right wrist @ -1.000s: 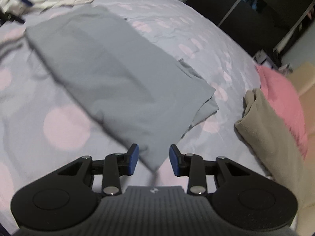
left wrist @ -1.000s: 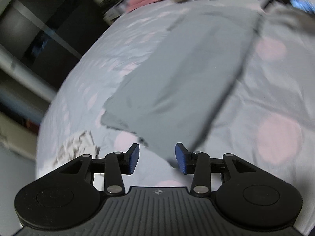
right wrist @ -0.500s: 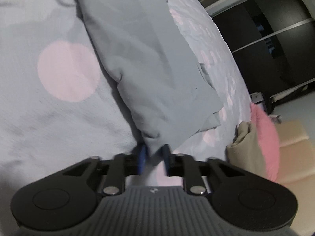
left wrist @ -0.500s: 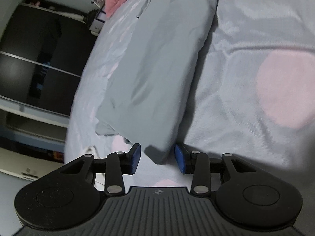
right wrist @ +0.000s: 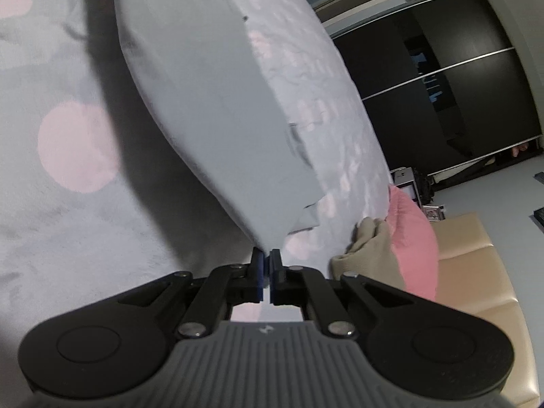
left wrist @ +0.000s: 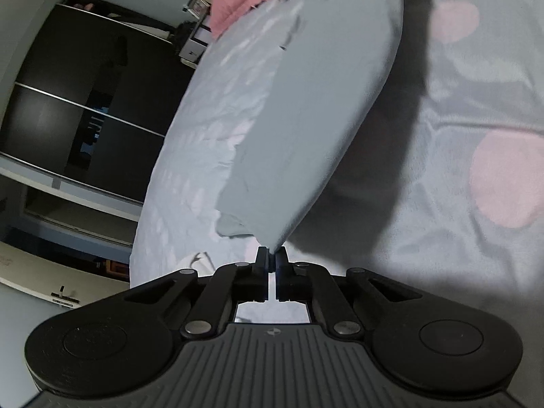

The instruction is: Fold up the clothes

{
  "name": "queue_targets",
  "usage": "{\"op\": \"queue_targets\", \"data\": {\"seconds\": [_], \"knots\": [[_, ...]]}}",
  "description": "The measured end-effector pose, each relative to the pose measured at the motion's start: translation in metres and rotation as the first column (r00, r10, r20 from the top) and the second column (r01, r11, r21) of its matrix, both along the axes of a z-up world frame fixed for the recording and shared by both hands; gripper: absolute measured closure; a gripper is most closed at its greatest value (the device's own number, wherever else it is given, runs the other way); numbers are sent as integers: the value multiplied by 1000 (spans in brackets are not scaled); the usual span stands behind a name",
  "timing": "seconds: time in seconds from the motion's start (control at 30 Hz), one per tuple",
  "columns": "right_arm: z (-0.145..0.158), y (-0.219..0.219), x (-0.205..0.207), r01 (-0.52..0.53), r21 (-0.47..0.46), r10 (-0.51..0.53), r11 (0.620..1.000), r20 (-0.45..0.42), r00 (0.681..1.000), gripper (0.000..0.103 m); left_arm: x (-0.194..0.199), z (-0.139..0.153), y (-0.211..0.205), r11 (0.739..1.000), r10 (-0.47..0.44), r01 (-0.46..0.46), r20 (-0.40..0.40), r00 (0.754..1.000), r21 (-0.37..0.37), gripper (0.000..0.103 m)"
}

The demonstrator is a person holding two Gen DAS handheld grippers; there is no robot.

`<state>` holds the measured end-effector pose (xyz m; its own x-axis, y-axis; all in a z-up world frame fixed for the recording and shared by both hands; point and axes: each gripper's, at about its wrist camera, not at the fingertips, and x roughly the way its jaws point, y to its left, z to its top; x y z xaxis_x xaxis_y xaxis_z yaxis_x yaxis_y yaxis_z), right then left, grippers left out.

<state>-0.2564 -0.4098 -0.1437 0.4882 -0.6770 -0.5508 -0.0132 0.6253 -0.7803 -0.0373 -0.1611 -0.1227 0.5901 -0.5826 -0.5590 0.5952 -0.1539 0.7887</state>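
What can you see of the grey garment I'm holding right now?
The grey garment is plain, soft, matte cloth, already folded into a long flat panel with a loose layer poking out along one edge. The left gripper and right gripper are each shut on a near corner, and it looks lifted, casting a dark shadow on the pink-dotted bedspread. Its far end runs out of frame.

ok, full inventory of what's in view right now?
grey garment: 1, pale grey, lifted off the bed, one corner pinched in each gripper
bedspread: 1, light grey with pink dots, under everything
pink pillow: 1, pink, at the bed's edge
beige cloth: 1, beige, against the pink pillow
wardrobe: 1, dark sliding doors, beyond the bed
left gripper: 1, black, closed on a corner
right gripper: 1, black, closed on a corner
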Motion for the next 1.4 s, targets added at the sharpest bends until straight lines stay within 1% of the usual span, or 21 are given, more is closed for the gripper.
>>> {"op": "queue_targets", "data": {"seconds": [0.1,0.17,0.27,0.37,0.47,0.57,0.63,0.73,0.87,0.93,1.07,1.1,1.23,1.33,1.4], "knots": [[13,6,-10,4,16,-4,1000,14,1000,100,-4,12,11,1000,-17,17,-1,1000,8,102],[18,13,-19,-13,24,14,1000,-4,1000,100,-7,19,19,999,-32,32,-6,999,19,102],[24,27,-31,-38,73,41,997,-34,999,100,-15,22,33,998,-39,40,-28,999,39,102],[18,40,-40,-67,100,75,993,-78,994,100,-21,18,43,996,-50,54,-57,997,75,102],[5,44,-41,-78,130,94,988,-123,988,100,-22,4,41,991,-40,52,-102,994,126,102],[-8,42,-39,-83,158,110,984,-165,980,100,-16,-12,34,983,-7,35,-156,988,178,102],[-16,43,-37,-83,165,113,983,-182,977,100,-11,-18,31,980,18,20,-188,982,197,102],[-19,38,-35,-67,198,104,978,-187,977,99,-2,-22,27,977,72,-17,-253,965,212,100],[-17,33,-41,-14,241,65,971,-204,977,97,10,-21,34,964,142,-68,-281,949,258,99],[-10,28,-44,22,263,27,964,-181,983,97,17,-13,40,965,179,-108,-302,936,238,97],[6,14,-45,84,326,-53,942,-102,993,96,37,11,38,969,242,-198,-382,892,149,93],[10,11,-44,95,344,-71,934,-82,994,95,42,16,36,967,251,-216,-400,881,132,91],[22,-5,-34,140,441,-146,886,-20,989,93,54,32,24,956,285,-285,-467,837,73,88],[29,-17,-22,163,491,-192,856,9,981,93,60,28,13,948,305,-311,-497,813,72,88],[29,-24,-12,174,504,-209,846,14,978,92,63,25,5,942,317,-329,-516,796,72,88]]}}
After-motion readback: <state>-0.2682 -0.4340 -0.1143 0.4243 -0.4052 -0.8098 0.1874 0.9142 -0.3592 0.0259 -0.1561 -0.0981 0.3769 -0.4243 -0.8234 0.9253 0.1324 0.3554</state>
